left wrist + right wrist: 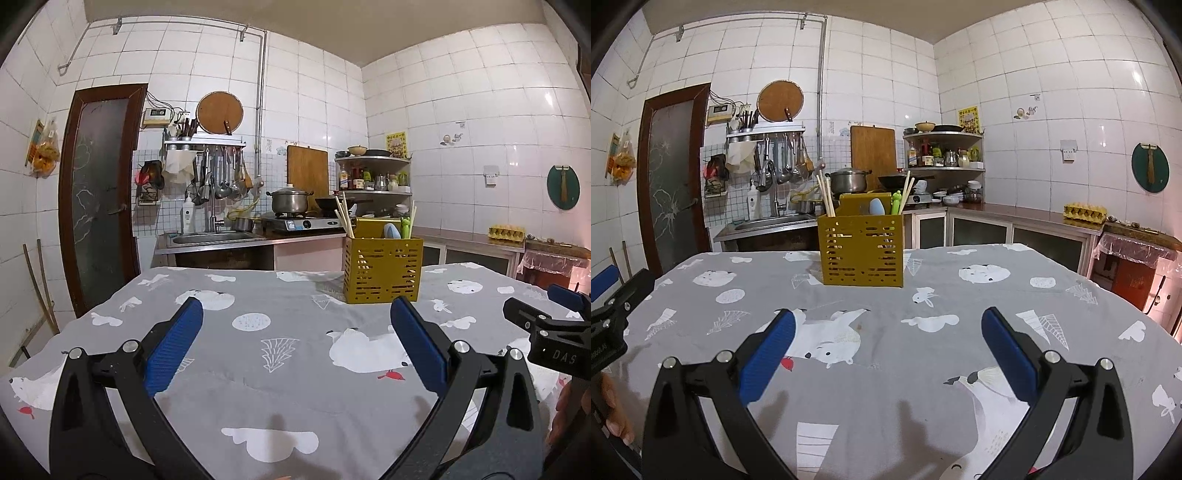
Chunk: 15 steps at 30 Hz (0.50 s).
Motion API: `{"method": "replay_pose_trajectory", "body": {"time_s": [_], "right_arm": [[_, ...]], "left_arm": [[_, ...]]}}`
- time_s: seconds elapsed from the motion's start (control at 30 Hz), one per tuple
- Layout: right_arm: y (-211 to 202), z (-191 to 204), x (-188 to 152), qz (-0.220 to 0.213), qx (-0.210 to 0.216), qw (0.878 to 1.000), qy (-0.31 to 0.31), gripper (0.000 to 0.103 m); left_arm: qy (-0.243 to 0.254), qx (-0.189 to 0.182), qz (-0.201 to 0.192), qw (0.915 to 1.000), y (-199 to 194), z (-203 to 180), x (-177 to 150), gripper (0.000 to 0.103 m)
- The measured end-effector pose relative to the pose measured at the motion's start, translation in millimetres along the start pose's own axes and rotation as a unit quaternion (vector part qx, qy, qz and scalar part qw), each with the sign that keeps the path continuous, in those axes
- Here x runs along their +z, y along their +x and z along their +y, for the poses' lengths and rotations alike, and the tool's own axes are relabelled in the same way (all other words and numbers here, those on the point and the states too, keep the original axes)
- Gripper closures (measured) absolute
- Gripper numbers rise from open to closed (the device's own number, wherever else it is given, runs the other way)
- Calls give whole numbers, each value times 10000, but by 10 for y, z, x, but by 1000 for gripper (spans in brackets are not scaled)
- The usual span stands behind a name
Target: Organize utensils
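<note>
2 tools — left tool point(297, 310) and right tool point(888, 321) — gape empty above the tablecloth point(886, 369), short of the yellow holder point(862, 251).

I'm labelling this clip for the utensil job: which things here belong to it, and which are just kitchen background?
Part of the job:
yellow utensil holder
chopsticks in it
blue utensil in it
green utensil in it
left gripper, right gripper, both open and empty

Just background:
pot
wok
egg tray
hanging ladles
</note>
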State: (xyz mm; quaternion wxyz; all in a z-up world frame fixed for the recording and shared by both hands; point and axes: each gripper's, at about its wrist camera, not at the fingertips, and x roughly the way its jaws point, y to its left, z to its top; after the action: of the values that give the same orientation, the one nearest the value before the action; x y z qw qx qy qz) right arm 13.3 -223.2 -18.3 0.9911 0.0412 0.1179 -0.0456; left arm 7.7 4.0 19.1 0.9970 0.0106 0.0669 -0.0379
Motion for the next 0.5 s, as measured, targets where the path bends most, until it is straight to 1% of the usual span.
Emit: {"method": "replay_pose_trajectory", "body": {"time_s": [0.5], "right_arm": [[14,1,0,-9,-22,10000,-10,5]], "left_arm": [[-68,3,34,10000,-4,5,-7,5]]}}
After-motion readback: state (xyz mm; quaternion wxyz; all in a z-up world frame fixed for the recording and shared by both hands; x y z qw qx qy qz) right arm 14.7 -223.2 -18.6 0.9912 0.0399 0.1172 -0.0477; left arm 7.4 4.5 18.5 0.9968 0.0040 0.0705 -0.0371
